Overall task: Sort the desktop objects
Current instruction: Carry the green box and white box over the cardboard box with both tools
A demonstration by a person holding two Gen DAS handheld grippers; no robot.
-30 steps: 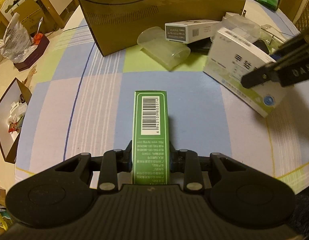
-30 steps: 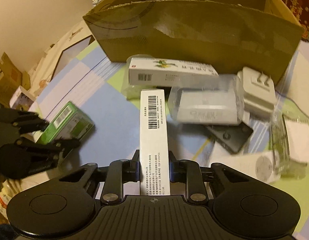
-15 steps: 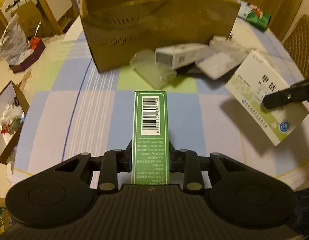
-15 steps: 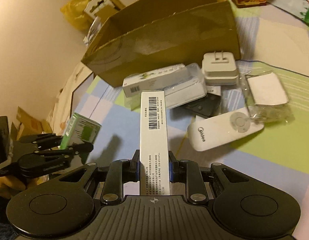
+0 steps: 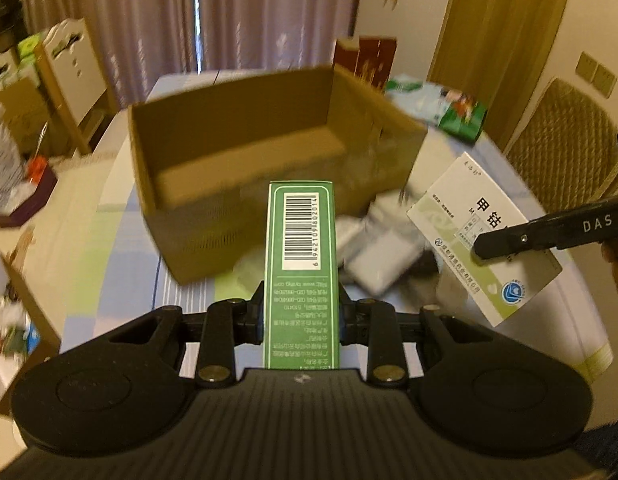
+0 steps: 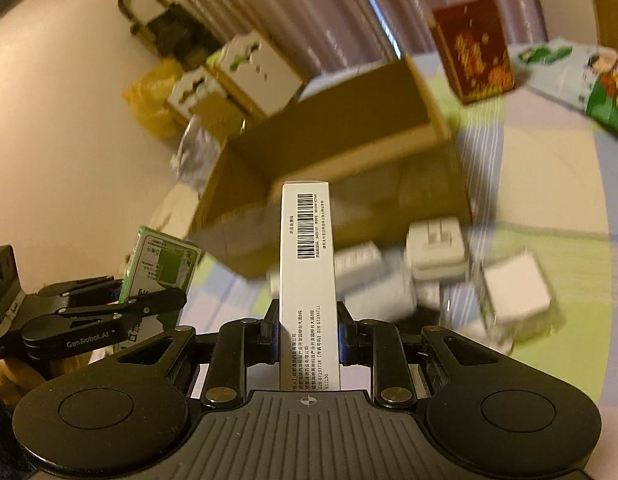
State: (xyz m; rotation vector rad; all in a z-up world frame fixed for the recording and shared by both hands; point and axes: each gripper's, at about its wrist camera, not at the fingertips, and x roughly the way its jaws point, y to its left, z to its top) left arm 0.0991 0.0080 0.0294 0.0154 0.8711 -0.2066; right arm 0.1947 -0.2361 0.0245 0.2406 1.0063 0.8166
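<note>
- Left wrist view: left gripper [image 5: 301, 316] clamped on a green carton [image 5: 301, 264], barcode face up, long axis running straight out between the fingers, raised above the table [image 5: 121, 276].
- Beyond the carton's far end: open cardboard box [image 5: 245, 160], brown, standing on the checked tablecloth, inside bare as far as visible.
- To the right in the same view: right gripper [image 5: 485, 250], one dark finger lettered "DAS" pressed across the printed face of a white medicine box [image 5: 469, 220], the box tilted in the air, well clear of the tabletop.
- Under and between the two held packs: blurred heap of pale items [image 5: 377, 256] beside the box's near right corner; kinds not readable here.
- Far right: wicker chair back [image 5: 565, 144]; behind the box, a dark red carton [image 5: 365, 56] and a green-and-white printed pack [image 5: 449, 108].
- Right wrist view: right gripper [image 6: 308, 334] closed on the white medicine box [image 6: 307, 272], narrow barcode edge up, pointing toward the cardboard box [image 6: 349, 140].
- Lower left of that view: left gripper [image 6: 149, 300], fingers pinched on the green carton [image 6: 161, 268], held upright off the table edge, a bit of a hand [image 6: 9, 376] behind it.
- Right of the white box on the cloth: white plug adapter [image 6: 437, 252] with prongs up, just beside a white block in clear wrapping [image 6: 517, 288], both smeared by blur.
- Dark red carton [image 6: 473, 48] standing past the cardboard box's far corner.
</note>
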